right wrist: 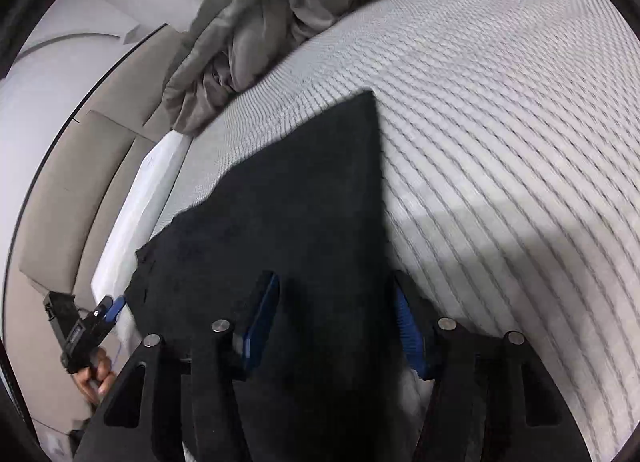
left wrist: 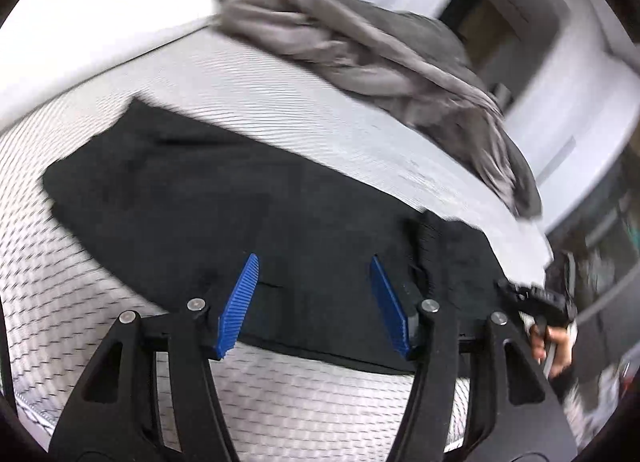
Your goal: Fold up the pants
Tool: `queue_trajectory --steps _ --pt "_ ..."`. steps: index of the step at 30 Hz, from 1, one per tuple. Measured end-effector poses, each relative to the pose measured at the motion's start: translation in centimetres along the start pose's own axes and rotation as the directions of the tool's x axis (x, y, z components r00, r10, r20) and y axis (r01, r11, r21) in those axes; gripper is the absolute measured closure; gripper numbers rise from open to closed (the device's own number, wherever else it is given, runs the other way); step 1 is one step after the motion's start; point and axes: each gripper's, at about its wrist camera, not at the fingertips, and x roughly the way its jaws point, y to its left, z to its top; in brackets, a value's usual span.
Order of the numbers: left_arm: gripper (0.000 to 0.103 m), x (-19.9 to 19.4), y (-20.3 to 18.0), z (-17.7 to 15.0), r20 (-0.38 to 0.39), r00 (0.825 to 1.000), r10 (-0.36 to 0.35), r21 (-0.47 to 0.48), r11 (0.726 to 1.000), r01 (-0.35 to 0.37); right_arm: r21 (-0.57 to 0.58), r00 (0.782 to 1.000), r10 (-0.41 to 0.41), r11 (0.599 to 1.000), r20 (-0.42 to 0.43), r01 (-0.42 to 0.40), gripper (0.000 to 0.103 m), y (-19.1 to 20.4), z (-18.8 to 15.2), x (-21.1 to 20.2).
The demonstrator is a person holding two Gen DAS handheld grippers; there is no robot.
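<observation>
Left hand-held gripper (left wrist: 314,302) gapes empty above black pants (left wrist: 240,198); right hand-held gripper (right wrist: 334,326) straddles their blurred edge toward 6 o'clock, grip unclear.

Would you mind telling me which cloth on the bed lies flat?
The black pants, spread flat by the grippers; the grey blanket sits crumpled beyond.
</observation>
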Motion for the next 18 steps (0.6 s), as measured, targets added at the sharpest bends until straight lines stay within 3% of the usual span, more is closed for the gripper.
queue_trajectory --steps 3,6,8,10,11,15,18 --pt "0.048 -0.7 4.1 -0.1 -0.002 0.999 0.032 -0.12 0.992 -0.032 -0.048 0.999 -0.037 0.998 0.01 0.037 0.09 1.3 1.8 -0.2" --pt "0.048 -1.2 7.5 0.2 0.017 0.999 0.049 -0.206 0.977 -0.045 -0.084 0.996 -0.041 0.995 0.077 0.048 0.093 2.1 3.4 -1.7" --pt "0.048 -1.5 8.6 0.3 0.029 0.998 0.057 -0.23 0.972 -0.049 -0.106 0.988 -0.11 0.987 0.112 0.122 0.093 2.3 3.3 -2.8" --pt "0.048 -2.0 9.2 0.1 0.036 0.997 0.064 -0.239 0.969 -0.054 -0.1 0.971 -0.224 0.968 0.084 0.231 0.081 1.3 3.6 -1.6" --pt "0.048 -2.3 9.5 0.0 0.038 0.997 0.066 -0.242 0.969 -0.055 -0.093 0.963 -0.267 0.958 0.043 0.27 0.069 0.7 3.8 -0.5" --pt "0.048 -3.0 9.4 -0.6 0.006 0.998 0.057 -0.243 0.969 -0.054 -0.061 0.967 -0.247 0.966 0.068 0.251 0.064 0.6 3.0 -2.3" --pt "0.048 -1.8 8.2 -0.5 -0.051 0.99 0.131 -0.22 0.965 -0.139 -0.095 0.968 -0.202 0.971 0.151 0.218 0.054 1.8 1.9 -5.9"
